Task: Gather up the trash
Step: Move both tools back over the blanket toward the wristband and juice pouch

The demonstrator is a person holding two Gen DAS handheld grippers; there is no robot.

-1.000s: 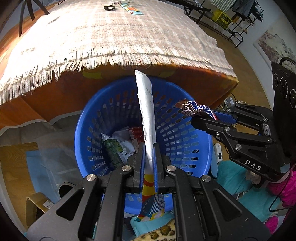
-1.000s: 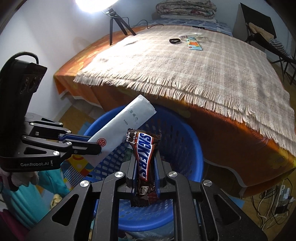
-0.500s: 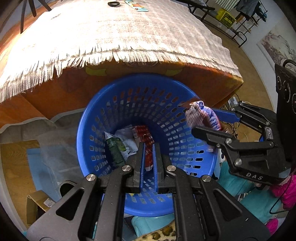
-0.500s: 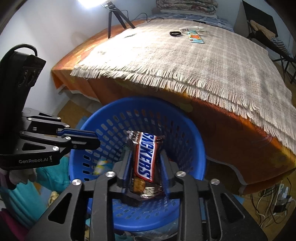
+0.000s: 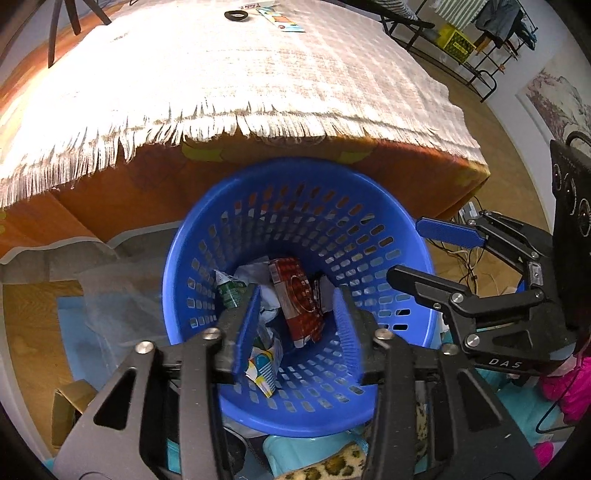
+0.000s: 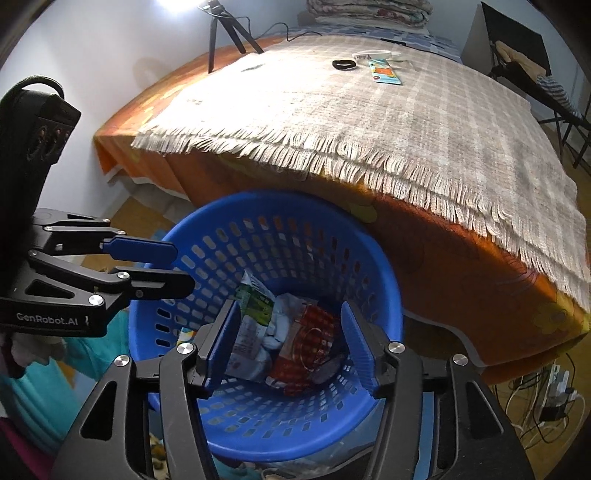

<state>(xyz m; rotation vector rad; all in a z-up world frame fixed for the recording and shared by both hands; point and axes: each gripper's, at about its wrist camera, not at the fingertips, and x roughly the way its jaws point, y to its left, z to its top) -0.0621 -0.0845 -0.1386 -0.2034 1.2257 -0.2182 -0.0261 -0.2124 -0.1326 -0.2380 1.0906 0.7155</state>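
A blue perforated basket (image 5: pixel 369 236) stands on the floor against the bed; it also shows in the right wrist view (image 6: pixel 295 218). Inside lie a red wrapper (image 5: pixel 301 306), a green carton (image 5: pixel 229 291), white crumpled paper (image 5: pixel 255 271) and a colourful packet (image 5: pixel 264 369). The red wrapper (image 6: pixel 306 339) and green carton (image 6: pixel 255 299) also show in the right wrist view. My left gripper (image 5: pixel 295 325) is open and empty above the basket. My right gripper (image 6: pixel 291 339) is open and empty above it too. On the bed lie a black ring (image 6: pixel 343 65), a colourful wrapper (image 6: pixel 386 72) and a white item (image 6: pixel 371 55).
The bed with an orange sheet (image 6: pixel 436 254) and a fringed checked blanket (image 6: pixel 369 122) stands right behind the basket. A tripod (image 6: pixel 225 33) stands at the far left. Cables and a power strip (image 6: pixel 554 384) lie on the floor at right. Clothes (image 5: pixel 565 384) lie around the basket.
Both grippers opened. The white rolled packet left my left gripper and the Snickers bar left my right gripper; both dropped into the basket.
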